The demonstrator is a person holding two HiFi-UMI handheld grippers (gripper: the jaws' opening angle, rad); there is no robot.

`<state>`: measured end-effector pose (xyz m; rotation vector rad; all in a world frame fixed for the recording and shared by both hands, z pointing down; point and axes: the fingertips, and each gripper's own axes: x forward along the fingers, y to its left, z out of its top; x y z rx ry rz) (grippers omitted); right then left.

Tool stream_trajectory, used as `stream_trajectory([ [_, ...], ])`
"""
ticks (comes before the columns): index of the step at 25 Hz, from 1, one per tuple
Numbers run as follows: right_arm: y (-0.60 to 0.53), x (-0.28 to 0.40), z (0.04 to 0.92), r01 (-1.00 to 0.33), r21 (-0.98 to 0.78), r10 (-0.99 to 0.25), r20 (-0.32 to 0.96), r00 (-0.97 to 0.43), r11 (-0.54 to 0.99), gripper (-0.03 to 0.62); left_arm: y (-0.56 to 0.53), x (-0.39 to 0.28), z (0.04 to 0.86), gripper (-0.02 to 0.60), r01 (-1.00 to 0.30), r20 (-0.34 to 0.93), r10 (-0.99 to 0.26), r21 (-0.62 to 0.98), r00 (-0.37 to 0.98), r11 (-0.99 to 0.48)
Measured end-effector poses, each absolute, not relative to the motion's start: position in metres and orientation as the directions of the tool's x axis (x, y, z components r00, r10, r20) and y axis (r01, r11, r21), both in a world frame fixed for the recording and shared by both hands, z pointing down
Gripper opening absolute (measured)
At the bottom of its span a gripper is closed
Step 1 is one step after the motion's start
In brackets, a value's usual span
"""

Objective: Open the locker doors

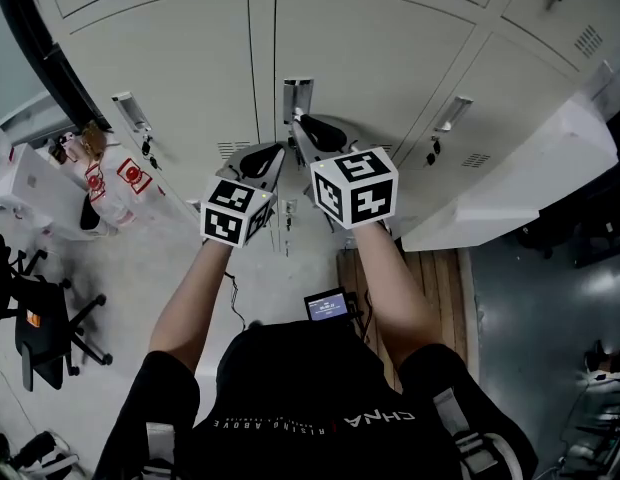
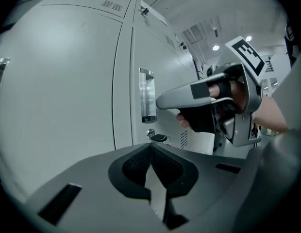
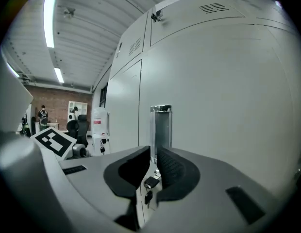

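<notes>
Step in hand: I judge this to be the approach to the middle locker door [image 1: 380, 58]. It sits flush with its neighbours, so it is not open yet.
Task's thing: the chrome handle [image 1: 297, 96] stands upright at that door's left edge, just beside the seam. A key [image 2: 159, 138] sits in the lock directly beneath it.
Right gripper [image 1: 299, 120]: its tips are at the lower end of the handle. In its own view the jaws stand a narrow slit apart and pinch nothing. The handle rises just beyond them, and the key shows through the gap.
Left gripper [image 1: 274, 154]: its jaws are pressed together, tip to tip, with nothing held. It sits below and left of the right gripper, facing the door near the seam.
Next move, my read: spread the right jaws wide enough to take the handle, close on it, then pull straight out from the door face. If the latch resists, the key needs turning first.
Surface: the door fronts are smooth pale metal, with vent slots [image 1: 233, 149] low on the panels.
Other doors: a white panel [image 1: 510, 188] at the right looks like a door standing open.
Room: a pale floor, a black office chair [image 1: 30, 318] at the left, a wood-plank strip [image 1: 430, 278] at the right, and a brick wall [image 3: 48, 98] far off.
</notes>
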<state>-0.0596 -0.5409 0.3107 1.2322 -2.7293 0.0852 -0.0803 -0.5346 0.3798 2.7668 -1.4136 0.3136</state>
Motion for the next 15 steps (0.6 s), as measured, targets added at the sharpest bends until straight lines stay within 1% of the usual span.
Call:
stream_trajectory([
  [2,-0.544,-0.066,0.305,-0.751,0.012,-0.744,0.147,-0.652,0.661,0.04,-0.534,-0.08,0.383,0.02,-0.8,0.193,-0.795,-0.07,0.576,-0.596],
  [3,-0.544,-0.068,0.303,-0.75,0.01,-0.743,0.143,-0.654,0.662,0.051,-0.533,-0.079,0.384,0.02,-0.797,0.196,-0.792,-0.072,0.579,-0.6],
  [4,-0.544,-0.071,0.301,-0.748,0.008,-0.741,0.14,-0.657,0.664,0.105,-0.532,-0.079,0.385,0.02,-0.794,0.198,-0.789,-0.077,0.581,-0.603],
  [5,-0.544,-0.073,0.3,-0.746,0.007,-0.739,0.138,-0.659,0.666,0.127,-0.531,-0.079,0.385,0.02,-0.791,0.2,-0.788,-0.084,0.583,-0.606],
  [9,-0.548,-0.079,0.297,-0.756,0.016,-0.751,0.137,-0.646,0.654,0.127,-0.53,-0.082,0.385,0.02,-0.786,0.201,-0.786,-0.103,0.584,-0.61],
  [15,-0.555,-0.087,0.299,-0.808,0.04,-0.804,0.139,-0.578,0.587,0.126,-0.528,-0.087,0.385,0.02,-0.784,0.197,-0.783,-0.094,0.59,-0.614],
])
